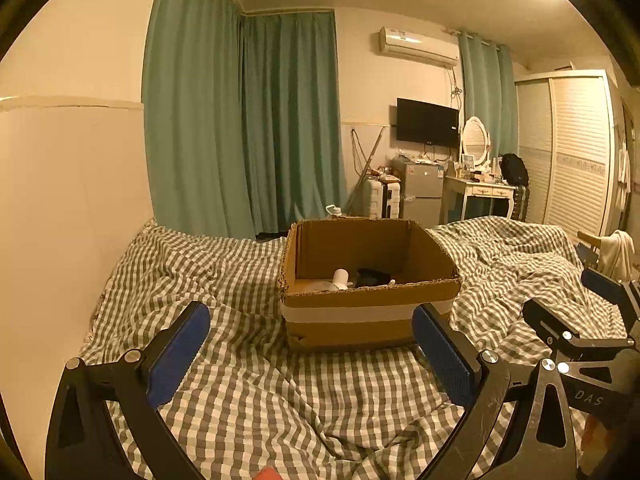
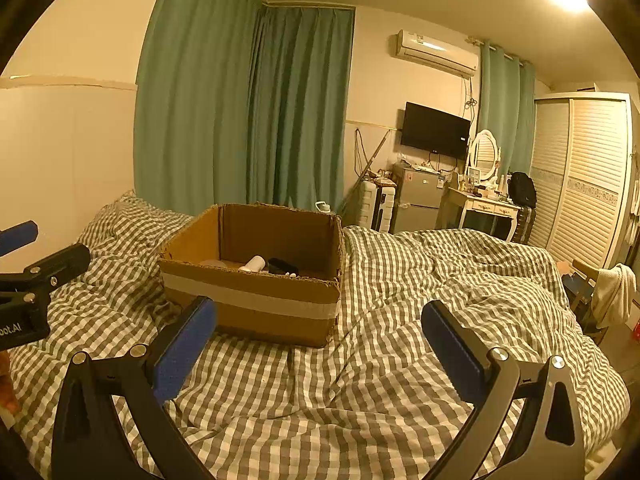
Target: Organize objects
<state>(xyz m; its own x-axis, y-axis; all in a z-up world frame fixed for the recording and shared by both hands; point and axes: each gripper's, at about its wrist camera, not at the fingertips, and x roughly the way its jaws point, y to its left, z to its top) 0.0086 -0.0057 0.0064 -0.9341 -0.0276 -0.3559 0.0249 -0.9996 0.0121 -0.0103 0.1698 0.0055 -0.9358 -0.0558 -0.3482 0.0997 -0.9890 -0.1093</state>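
Bed (image 1: 248,392) fills the lower half of both views, covered in a rumpled grey-and-white check quilt (image 2: 420,280). Teal curtains (image 1: 240,120) hang behind it; wardrobe (image 2: 588,176) with slatted doors at far right, TV (image 2: 435,131) and AC unit (image 2: 436,52) on the back wall, small fridge (image 1: 422,190) and dressing table (image 2: 486,206) below them.

Cardboard box (image 1: 370,316) sits open on the quilt, a pale tape band around its side. Directly ahead of the left gripper, ahead and to the left of the right one. Inside, low against the near wall: a white bottle (image 2: 255,263) lying on its side, touching or just beside a black item (image 2: 283,266) too dark to identify. A pale flat object lies left of the bottle, mostly hidden by the box wall.

Left gripper (image 1: 312,344): jaws spread wide, blue pads (image 1: 180,356) bare, nothing between them, over the quilt just short of the box.

Right gripper (image 2: 320,344): also spread wide, holding nothing, over bare quilt to the right of the box. The two grippers sit side by side, close together.
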